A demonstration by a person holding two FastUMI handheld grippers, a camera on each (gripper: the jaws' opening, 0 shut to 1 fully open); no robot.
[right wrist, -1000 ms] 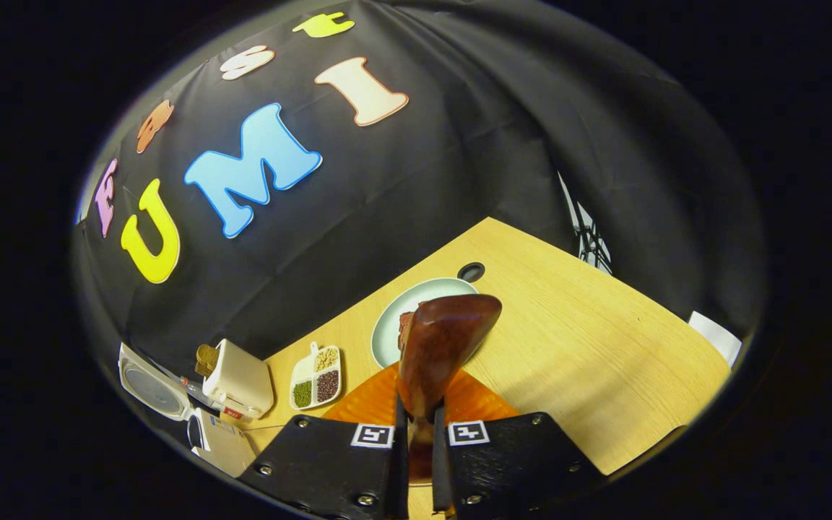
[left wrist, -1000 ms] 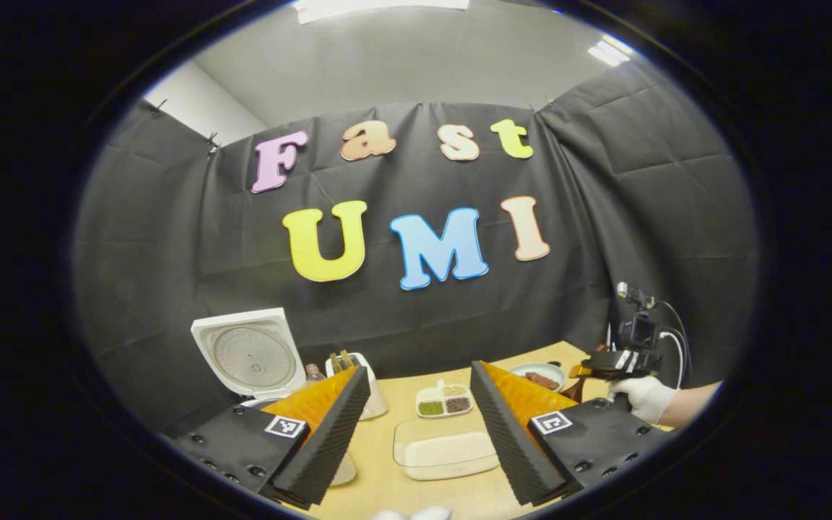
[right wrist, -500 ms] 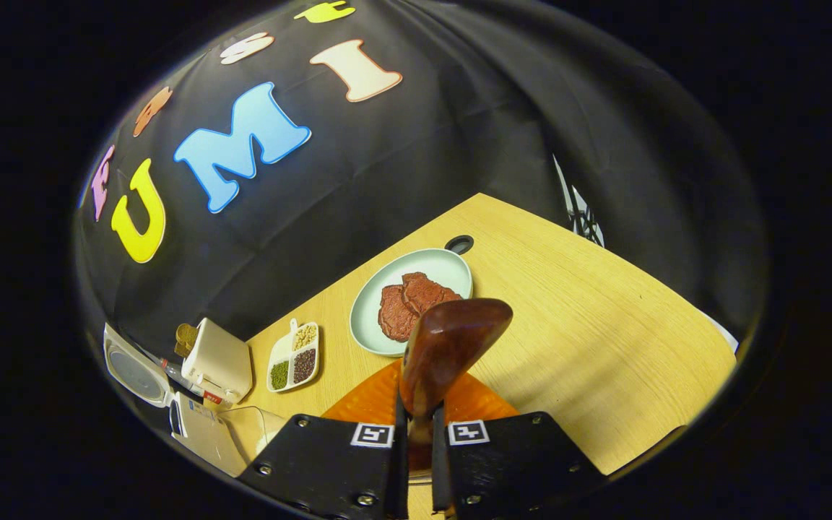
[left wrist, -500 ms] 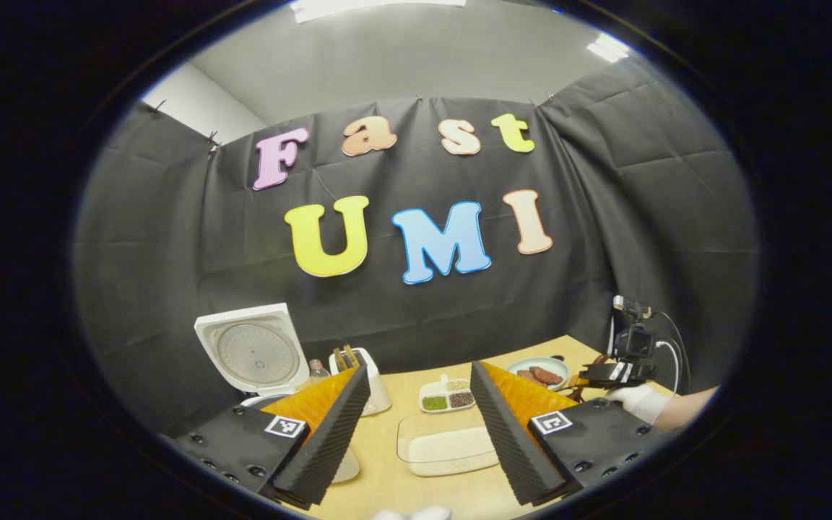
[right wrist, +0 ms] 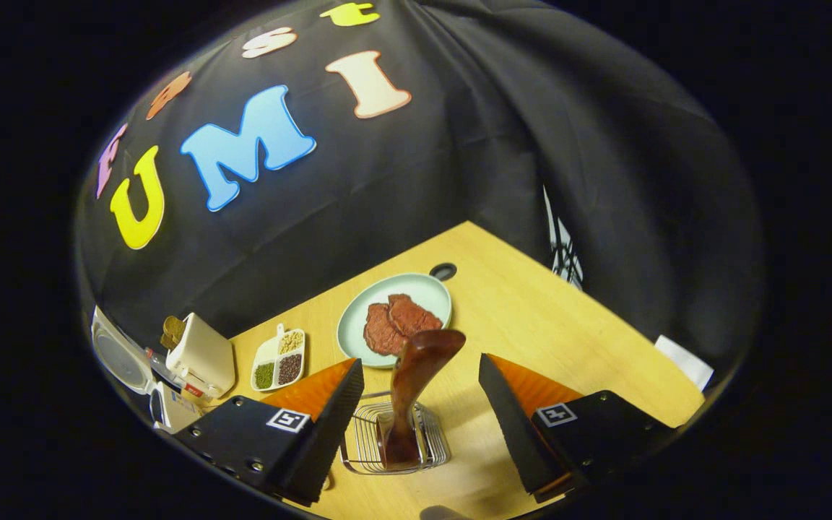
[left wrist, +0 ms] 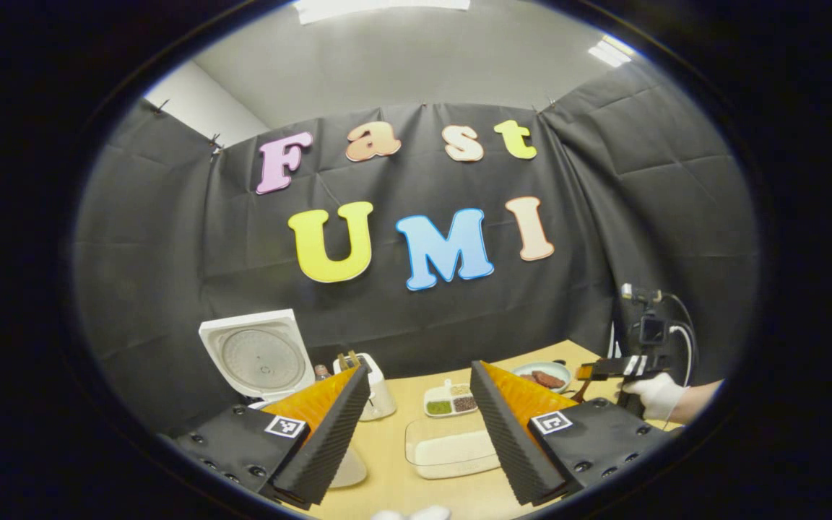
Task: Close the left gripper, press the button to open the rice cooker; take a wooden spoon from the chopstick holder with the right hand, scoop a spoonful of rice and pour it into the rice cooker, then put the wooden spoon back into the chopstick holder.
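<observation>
In the right gripper view the dark wooden spoon (right wrist: 416, 375) stands bowl-up in a wire chopstick holder (right wrist: 365, 444) on the table. My right gripper (right wrist: 421, 361) is open, one finger on each side of the spoon and neither touching it. The left gripper view has that gripper (left wrist: 614, 368) far right, held by a gloved hand (left wrist: 653, 396). My left gripper (left wrist: 419, 368) is open and holds nothing. The white rice cooker (left wrist: 257, 355) stands at the left with its lid up. A clear dish of rice (left wrist: 452, 451) lies between my left fingers.
A beige box (right wrist: 203, 354) with sticks in it stands beside the cooker. A divided dish of beans (right wrist: 279, 359) and a pale plate with meat slices (right wrist: 416, 292) lie toward the back of the wooden table (right wrist: 568, 325). A black cloth wall closes the far side.
The right gripper has opened and let go of the spoon, which now stands in the wire holder. The left gripper stays open and has hardly moved.
</observation>
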